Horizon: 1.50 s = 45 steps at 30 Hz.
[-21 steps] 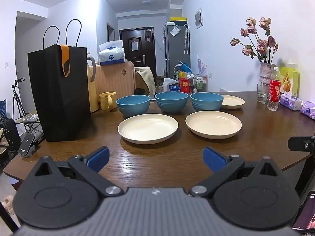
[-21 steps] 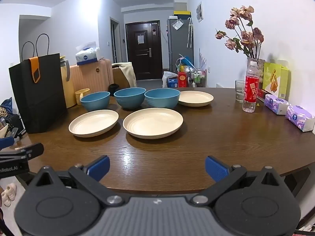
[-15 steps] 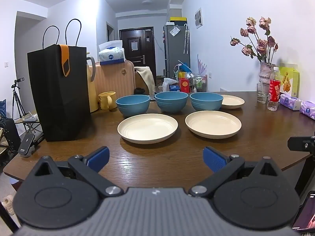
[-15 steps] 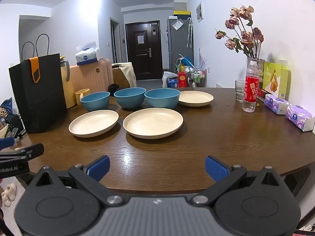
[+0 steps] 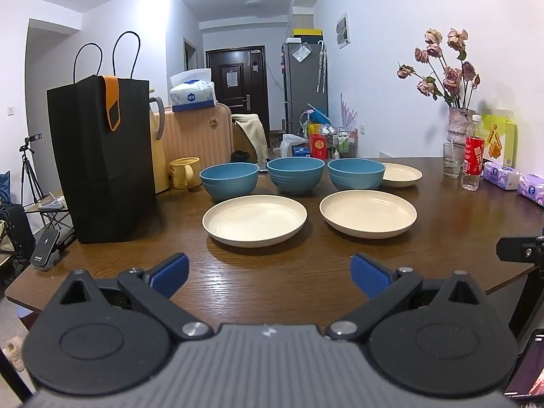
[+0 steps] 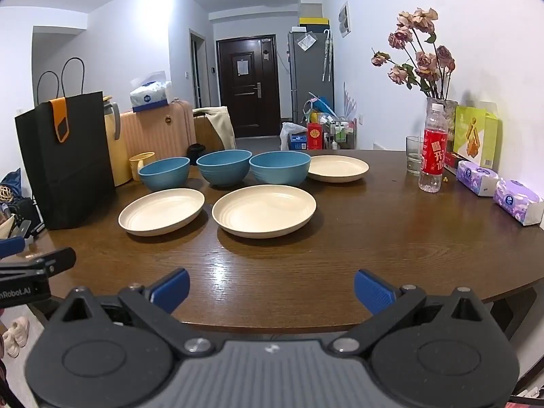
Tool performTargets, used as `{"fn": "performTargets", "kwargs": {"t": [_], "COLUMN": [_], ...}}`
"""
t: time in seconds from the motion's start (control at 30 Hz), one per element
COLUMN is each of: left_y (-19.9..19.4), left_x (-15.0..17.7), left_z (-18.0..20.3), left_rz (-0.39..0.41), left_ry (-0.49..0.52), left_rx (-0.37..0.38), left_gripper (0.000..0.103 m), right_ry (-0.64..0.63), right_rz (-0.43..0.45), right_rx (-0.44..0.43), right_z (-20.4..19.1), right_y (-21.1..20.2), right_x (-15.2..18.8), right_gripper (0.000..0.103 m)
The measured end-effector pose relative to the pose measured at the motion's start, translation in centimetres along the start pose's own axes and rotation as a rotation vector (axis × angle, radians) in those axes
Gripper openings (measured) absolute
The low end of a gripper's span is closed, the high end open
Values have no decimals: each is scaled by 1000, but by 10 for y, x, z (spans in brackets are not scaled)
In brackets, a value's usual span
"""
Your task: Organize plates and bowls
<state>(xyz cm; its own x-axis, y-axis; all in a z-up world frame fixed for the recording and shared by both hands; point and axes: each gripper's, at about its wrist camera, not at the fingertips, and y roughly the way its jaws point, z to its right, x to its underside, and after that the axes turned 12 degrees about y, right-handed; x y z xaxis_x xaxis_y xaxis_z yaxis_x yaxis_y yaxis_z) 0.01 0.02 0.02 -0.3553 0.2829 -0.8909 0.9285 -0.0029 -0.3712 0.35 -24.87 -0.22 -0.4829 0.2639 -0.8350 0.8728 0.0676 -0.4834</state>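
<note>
Left wrist view first: the left gripper [image 5: 268,273] sat wide apart and empty over the near edge of the worktop [image 5: 289,272], well short of any dish. Three blue bowls ran in a row at the far side: the left bowl [image 5: 229,182], the middle bowl [image 5: 295,174] and the right bowl [image 5: 355,173]. In front of them lay two cream plates side by side, the left plate [image 5: 254,219] and the right plate [image 5: 368,212], with a smaller third plate [image 5: 401,174] tucked just behind the right bowl. A black paper bag [image 5: 102,156] stood off to the left.

Right wrist view: the right gripper [image 6: 272,289] was just as wide, nothing between its fingers, also hanging back at the near edge. Same layout from here, nothing stacked.

So I'd say this was the very start, with nothing grabbed yet. Next move, my guess, would be reaching forward to one near plate, getting a finger under the thin rim, then stacking plates together and nesting the bowls. That shallow rim looked like the tricky bit.
</note>
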Motion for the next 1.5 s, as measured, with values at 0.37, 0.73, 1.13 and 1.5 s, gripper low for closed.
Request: {"fn": "performTargets", "kwargs": {"t": [0.37, 0.73, 1.13, 1.5], "left_y": [0, 0, 0, 0], "left_x": [0, 0, 0, 0], "left_z": [0, 0, 0, 0], "left_rz": [0, 0, 1, 2], "left_ry": [0, 1, 1, 1], "left_rx": [0, 0, -1, -1], "left_gripper": [103, 103, 103, 103], "right_ry": [1, 2, 3, 3], "right_rz": [1, 1, 1, 1], "right_rx": [0, -1, -1, -1], "right_z": [2, 1, 1, 1], "right_y": [2, 2, 2, 2], "right_x": [2, 3, 3, 3], "right_gripper": [103, 103, 103, 103]}}
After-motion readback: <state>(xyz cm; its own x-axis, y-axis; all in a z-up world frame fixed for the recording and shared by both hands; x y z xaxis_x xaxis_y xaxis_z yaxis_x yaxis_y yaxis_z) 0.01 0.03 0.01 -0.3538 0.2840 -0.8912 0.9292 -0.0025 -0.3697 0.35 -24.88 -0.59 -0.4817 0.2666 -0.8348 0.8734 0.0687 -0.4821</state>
